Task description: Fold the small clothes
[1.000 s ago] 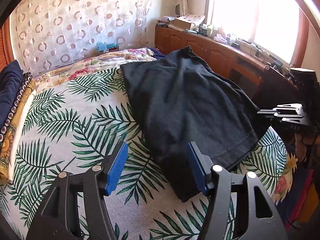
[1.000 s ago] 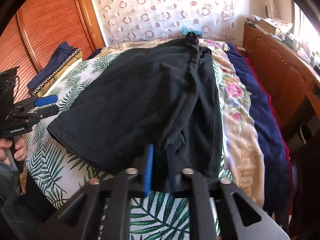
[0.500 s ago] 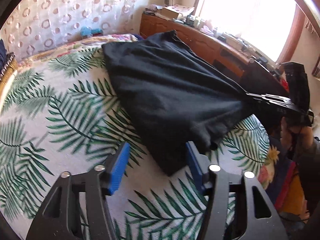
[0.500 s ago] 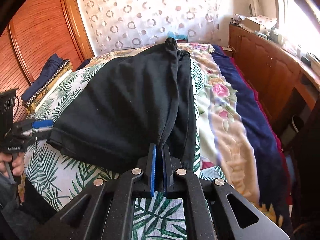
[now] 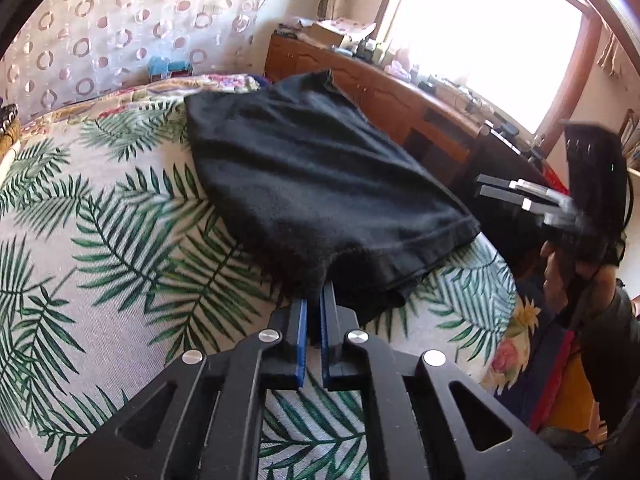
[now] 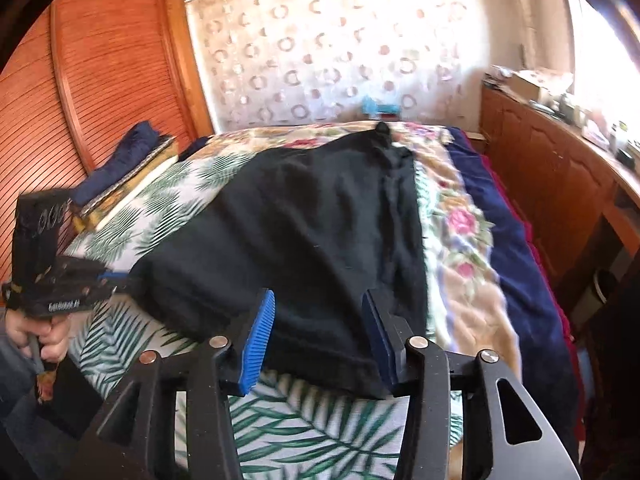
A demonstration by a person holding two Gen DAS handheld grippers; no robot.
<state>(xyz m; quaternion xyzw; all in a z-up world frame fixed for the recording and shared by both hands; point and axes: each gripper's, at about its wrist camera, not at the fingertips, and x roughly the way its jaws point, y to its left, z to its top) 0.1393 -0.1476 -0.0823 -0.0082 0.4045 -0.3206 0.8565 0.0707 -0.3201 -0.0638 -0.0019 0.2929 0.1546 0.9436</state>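
Note:
A black garment [image 5: 312, 184] lies spread on the palm-leaf bedspread [image 5: 120, 240]. In the left wrist view my left gripper [image 5: 314, 300] is shut on the garment's near corner, and the cloth bunches up into its blue pads. In the right wrist view the same garment [image 6: 312, 232] stretches away from my right gripper [image 6: 318, 312]. That gripper's jaws are opening. The near hem lies between the blue pads [image 6: 260, 340], which do not press on it. Each gripper also shows in the other's view, the right gripper [image 5: 520, 196] held by a hand and the left gripper [image 6: 116, 278] at the garment's left corner.
A stack of folded clothes [image 6: 124, 168] sits at the bed's far left by a wooden wardrobe [image 6: 100, 80]. A navy blanket [image 6: 504, 240] runs along the bed's right side. A wooden cabinet [image 6: 560, 168] with clutter stands under the window.
My left gripper has shut on the garment's near corner. My right gripper, shut on the hem before, has let go and its jaws have spread.

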